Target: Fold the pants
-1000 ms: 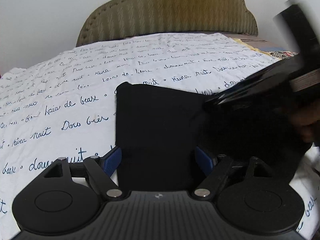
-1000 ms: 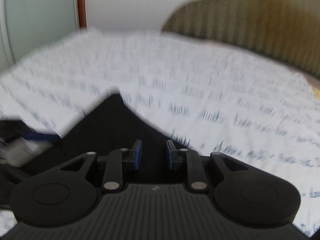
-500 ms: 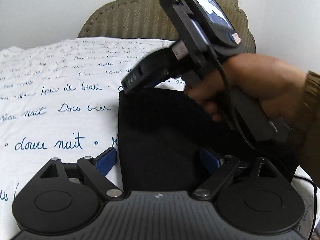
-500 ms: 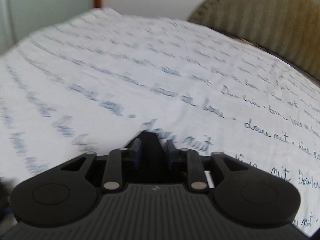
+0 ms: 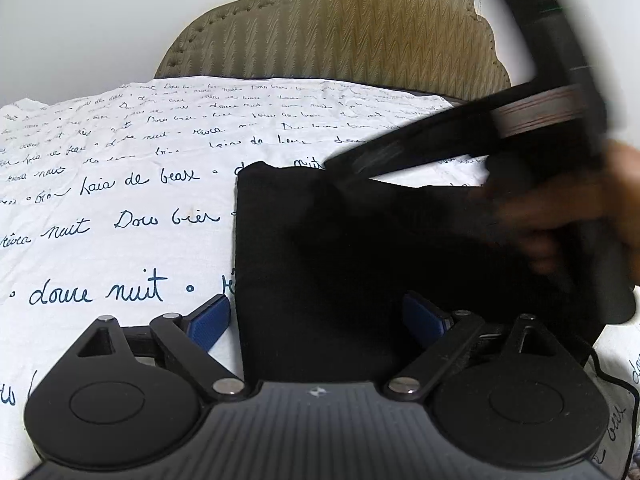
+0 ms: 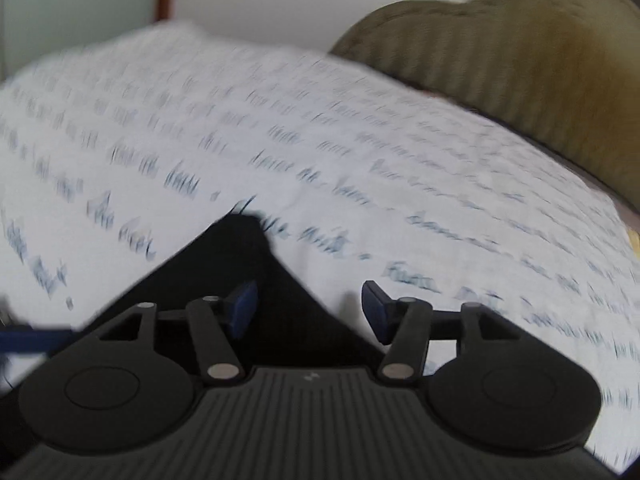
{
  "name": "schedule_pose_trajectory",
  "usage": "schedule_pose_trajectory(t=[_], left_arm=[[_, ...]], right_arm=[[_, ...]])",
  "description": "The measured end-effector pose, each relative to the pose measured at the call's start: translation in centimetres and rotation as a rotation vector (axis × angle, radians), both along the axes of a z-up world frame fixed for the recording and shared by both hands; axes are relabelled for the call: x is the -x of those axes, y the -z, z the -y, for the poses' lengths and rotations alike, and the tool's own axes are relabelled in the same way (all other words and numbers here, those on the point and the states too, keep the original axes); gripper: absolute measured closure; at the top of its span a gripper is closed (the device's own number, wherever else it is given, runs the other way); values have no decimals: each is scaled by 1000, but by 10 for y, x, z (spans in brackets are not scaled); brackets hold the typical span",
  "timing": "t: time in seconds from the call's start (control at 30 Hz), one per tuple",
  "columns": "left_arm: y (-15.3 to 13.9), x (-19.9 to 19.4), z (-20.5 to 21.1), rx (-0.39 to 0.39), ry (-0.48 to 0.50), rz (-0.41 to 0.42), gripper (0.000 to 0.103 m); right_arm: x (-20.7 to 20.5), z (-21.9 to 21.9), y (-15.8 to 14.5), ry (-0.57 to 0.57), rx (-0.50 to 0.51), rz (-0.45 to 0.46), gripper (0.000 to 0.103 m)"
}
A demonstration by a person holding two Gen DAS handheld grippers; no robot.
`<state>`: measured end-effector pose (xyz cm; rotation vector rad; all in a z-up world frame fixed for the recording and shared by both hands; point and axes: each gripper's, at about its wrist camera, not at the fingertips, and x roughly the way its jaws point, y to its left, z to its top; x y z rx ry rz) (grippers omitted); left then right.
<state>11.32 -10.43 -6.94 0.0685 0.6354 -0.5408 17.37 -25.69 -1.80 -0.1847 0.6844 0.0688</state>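
Item: pants (image 5: 340,264), black, lying folded into a compact block on the bed sheet (image 5: 120,208), the white one with blue handwriting. Landmark: the headboard (image 5: 340,36). The pants sit well short of the headboard, on the near part of the bed; their far left corner points toward it.

Item: my left gripper (image 5: 320,320). Jaws wide apart, holding nothing, low over the near edge of the pants, one blue pad (image 5: 210,322) just off the cloth's left edge over the sheet, the other over the cloth.

Item: my right gripper (image 6: 310,306). Jaws apart, holding nothing, above the pants corner nearest the headboard (image 6: 244,240). The right wrist view is blurred; I cannot tell whether a pad touches the cloth.

Step in hand, by my judgement: the fold looks laid down, and what is left is squaring and flattening it.

Handling notes:
- Press downward on the cloth, not sideways, so the layers do not slide apart.
- Stroke from the middle toward the headboard corner to push out air.
- Keep both jaws apart; a pinch could lift the top layer.
- Risk: dark cloth hides wrinkles, so check edges against the white sheet.
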Motion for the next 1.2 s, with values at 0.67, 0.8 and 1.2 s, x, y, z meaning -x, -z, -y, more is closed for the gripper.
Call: schedule_pose_trajectory(t=[0.67,0.8,1.2], left_arm=[[-6,-12,-7,11,3,-89,3],[-12,-37,-29,118,78,-242,4],[-2,-105,-49,344,276,-557,0]], right_arm=[[206,187,14,339,-620,125,21],[207,210,36,320,-826,74,21],[181,227,63,152,-1041,-55,10]])
